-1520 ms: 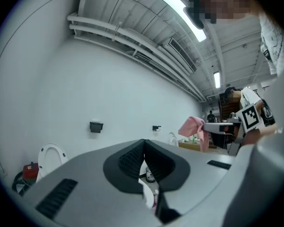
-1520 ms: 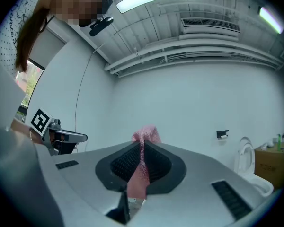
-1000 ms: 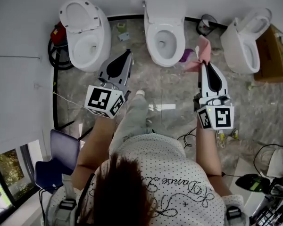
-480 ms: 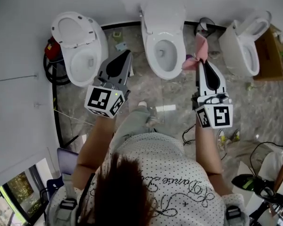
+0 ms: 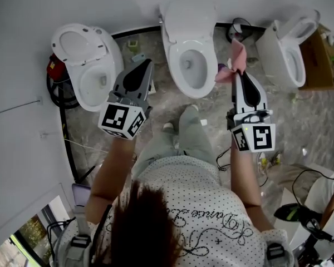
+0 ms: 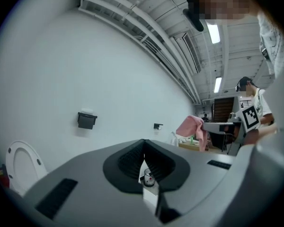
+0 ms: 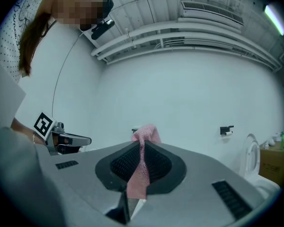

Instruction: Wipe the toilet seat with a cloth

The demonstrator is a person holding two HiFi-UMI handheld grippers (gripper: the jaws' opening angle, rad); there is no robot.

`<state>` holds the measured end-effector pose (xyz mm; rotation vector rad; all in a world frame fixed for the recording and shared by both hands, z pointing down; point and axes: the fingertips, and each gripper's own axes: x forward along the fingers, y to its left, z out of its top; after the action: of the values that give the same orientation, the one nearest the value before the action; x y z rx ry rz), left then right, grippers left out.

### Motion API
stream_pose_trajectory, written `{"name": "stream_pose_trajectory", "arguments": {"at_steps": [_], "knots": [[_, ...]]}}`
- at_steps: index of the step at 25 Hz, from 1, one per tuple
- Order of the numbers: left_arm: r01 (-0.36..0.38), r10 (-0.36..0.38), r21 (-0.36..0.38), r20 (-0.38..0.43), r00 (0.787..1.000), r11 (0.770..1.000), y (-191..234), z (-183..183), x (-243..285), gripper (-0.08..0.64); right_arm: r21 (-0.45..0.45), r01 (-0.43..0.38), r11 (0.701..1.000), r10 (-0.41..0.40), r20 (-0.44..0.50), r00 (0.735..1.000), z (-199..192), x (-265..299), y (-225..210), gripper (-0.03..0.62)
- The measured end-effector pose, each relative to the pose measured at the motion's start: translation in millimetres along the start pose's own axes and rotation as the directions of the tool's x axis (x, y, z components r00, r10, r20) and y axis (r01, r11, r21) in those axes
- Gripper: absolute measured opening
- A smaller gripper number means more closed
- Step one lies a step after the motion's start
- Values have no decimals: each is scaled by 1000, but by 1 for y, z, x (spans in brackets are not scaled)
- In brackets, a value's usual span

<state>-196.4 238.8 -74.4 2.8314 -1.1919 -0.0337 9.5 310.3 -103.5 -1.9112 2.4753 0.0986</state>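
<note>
The middle white toilet (image 5: pixel 190 49) stands against the wall, lid up, its seat (image 5: pixel 175 65) ringing the bowl. My right gripper (image 5: pixel 240 75) hovers just right of that bowl, shut on a pink cloth (image 5: pixel 234 61) that sticks up out of the jaws. In the right gripper view the cloth (image 7: pixel 141 167) hangs pinched between the black pads (image 7: pixel 120 162). My left gripper (image 5: pixel 140 67) is held left of the bowl, between it and the left toilet (image 5: pixel 86 60). Its jaws (image 6: pixel 144 144) are shut with nothing in them, pointing at the bare wall.
A third toilet (image 5: pixel 289 46) stands at the right, with a cardboard box (image 5: pixel 323 60) beyond it. A red object and black hose (image 5: pixel 54 77) lie by the left toilet. Cables (image 5: pixel 222 157) run over the marbled floor. A paper holder (image 7: pixel 226 130) is on the wall.
The view has moved closer to the middle toilet, and the person's leg has stepped forward. Both grippers keep their pose; the cloth stays clamped in the right one.
</note>
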Motion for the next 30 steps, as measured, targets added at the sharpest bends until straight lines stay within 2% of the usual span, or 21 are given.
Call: {"name": "stream_pose_trajectory", "arguments": {"at_steps": [4, 11, 16, 20, 27, 30], "knots": [[-24, 24, -4, -8, 1000, 1000, 13, -3, 32, 5, 13, -27, 1000, 27, -4, 1000, -8, 34, -24, 41], [-114, 113, -8, -19, 993, 994, 40, -6, 113, 5, 2, -147, 989, 147, -12, 989, -16, 120, -82, 41], [-189, 189, -6, -29, 982, 982, 61, -11, 169, 5, 10, -259, 966, 260, -52, 964, -36, 177, -115, 41], [-226, 226, -14, -37, 973, 974, 70, -20, 204, 5, 46, -315, 948, 317, -88, 944, -61, 209, -140, 41], [-266, 261, -49, -95, 961, 963, 87, -46, 231, 5, 87, -371, 924, 381, -155, 912, -100, 245, -147, 41], [-253, 244, -83, -109, 964, 964, 98, -57, 239, 5, 104, -375, 921, 388, -183, 903, -116, 255, -141, 41]]}}
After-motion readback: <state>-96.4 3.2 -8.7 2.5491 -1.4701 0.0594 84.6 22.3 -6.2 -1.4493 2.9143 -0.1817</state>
